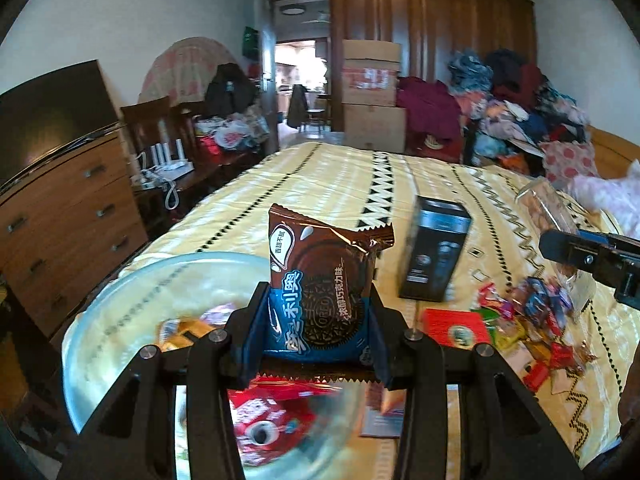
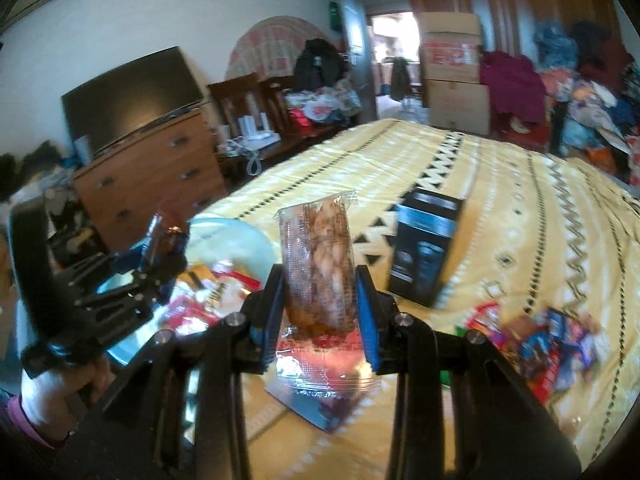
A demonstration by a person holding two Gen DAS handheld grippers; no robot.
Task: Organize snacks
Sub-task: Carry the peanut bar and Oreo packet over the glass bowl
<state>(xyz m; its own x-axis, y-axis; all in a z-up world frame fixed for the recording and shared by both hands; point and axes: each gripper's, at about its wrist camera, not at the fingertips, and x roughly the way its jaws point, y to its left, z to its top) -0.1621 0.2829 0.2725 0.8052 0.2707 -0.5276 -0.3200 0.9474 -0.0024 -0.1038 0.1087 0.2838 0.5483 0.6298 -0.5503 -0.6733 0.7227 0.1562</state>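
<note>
Left gripper [image 1: 318, 328]: jaws clamped on a brown-and-blue glossy foil cookie packet [image 1: 324, 280], upright over the clear glass bowl [image 1: 120, 304]; risk: slick film sliding loose. Right gripper [image 2: 318, 312]: jaws clamped on a clear crinkly plastic pack of pale nuts [image 2: 318, 264], held above the yellow patterned bedspread [image 2: 520, 216]; risk: soft wrap buckling, contents crushed. Loose bright wrapped candies [image 1: 532, 320] lie beside a black rigid carton [image 1: 434, 252].
</note>
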